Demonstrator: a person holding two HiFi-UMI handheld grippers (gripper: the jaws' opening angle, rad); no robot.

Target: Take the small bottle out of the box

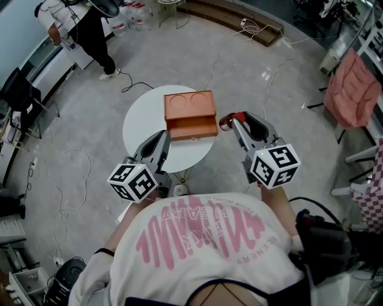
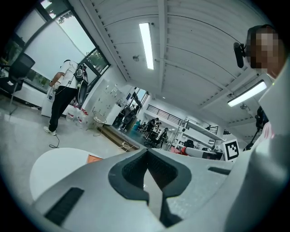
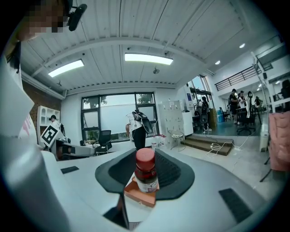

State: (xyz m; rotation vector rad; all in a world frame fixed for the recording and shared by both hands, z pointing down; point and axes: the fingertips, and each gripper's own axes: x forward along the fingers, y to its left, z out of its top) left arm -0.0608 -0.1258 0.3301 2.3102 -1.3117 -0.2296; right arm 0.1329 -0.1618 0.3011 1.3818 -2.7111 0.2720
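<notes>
A small brown bottle point(image 1: 227, 122) with a red cap point(image 3: 145, 157) stands upright between the pads of my right gripper point(image 1: 234, 119), which is shut on it just off the round white table's point(image 1: 140, 122) right edge. The orange box point(image 1: 190, 113) sits on the table with its front drawer pulled out; in the right gripper view the box point(image 3: 142, 195) shows behind the bottle point(image 3: 146, 174). My left gripper point(image 1: 163, 136) hovers over the table's near edge with its jaws together and nothing between them; its view shows the fingertips point(image 2: 144, 156) meeting.
A person point(image 1: 90, 30) stands at the far left by a window. Cables trail across the grey floor. A pink cloth point(image 1: 356, 89) hangs on a rack at the right, and a wooden step point(image 1: 233, 15) lies at the back.
</notes>
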